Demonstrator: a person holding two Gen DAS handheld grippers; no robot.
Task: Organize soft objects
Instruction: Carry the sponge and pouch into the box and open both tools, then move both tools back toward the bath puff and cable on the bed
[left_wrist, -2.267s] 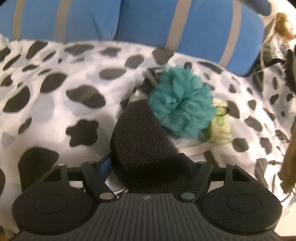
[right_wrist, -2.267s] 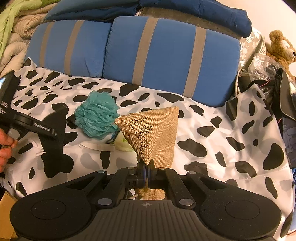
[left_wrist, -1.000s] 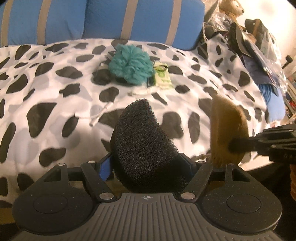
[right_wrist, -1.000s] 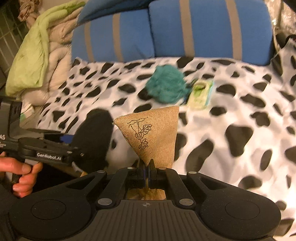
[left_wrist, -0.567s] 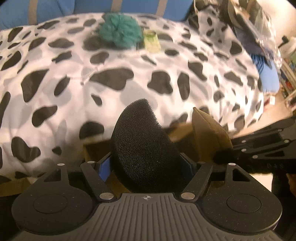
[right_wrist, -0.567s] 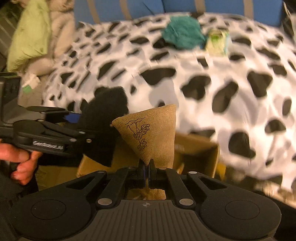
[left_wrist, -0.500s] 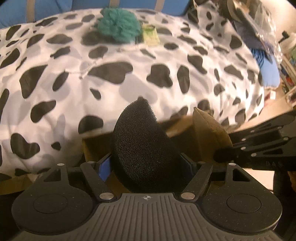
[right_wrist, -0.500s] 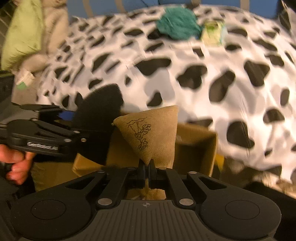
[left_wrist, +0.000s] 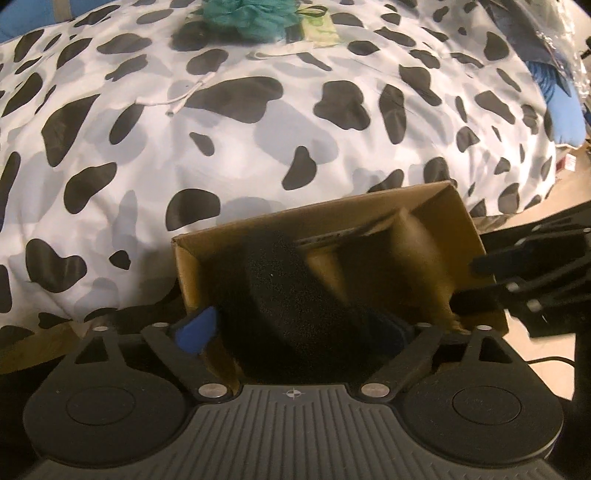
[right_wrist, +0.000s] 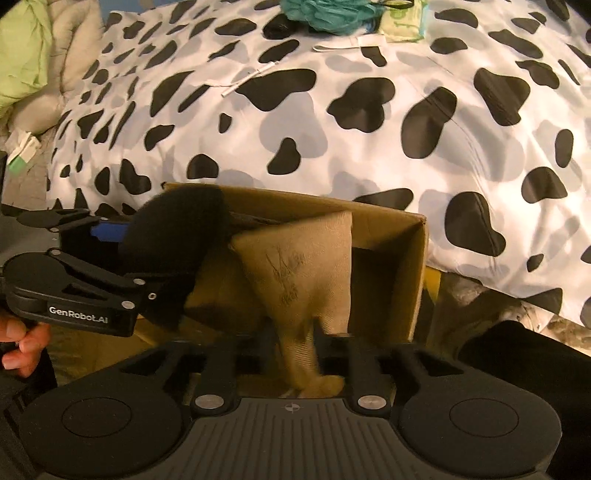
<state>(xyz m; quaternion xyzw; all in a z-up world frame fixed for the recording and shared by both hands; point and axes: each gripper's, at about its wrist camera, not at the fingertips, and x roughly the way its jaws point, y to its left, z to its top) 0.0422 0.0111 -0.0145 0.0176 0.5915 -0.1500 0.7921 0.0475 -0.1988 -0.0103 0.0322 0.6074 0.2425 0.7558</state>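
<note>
Our left tool (left_wrist: 295, 325) is opening, the black sponge (left_wrist: 291, 295) loose between its fingers over the cardboard box (left_wrist: 369, 206). Our right tool (right_wrist: 295, 354) is opening too, the burlap pouch (right_wrist: 306, 258) slipping free between its fingers.

My left hand-held gripper (left_wrist: 295, 325) points steeply downward, and its jaws are opening; the blue pad on its left finger (left_wrist: 195, 330) stands clear to one side. My right hand-held gripper (right_wrist: 295, 350) also points steeply downward, jaws opening, with its fingers spread apart. In the right wrist view, my left hand (right_wrist: 22, 345) is wrapped around the grip at the picture's left edge, fingertips curled under it.
</note>
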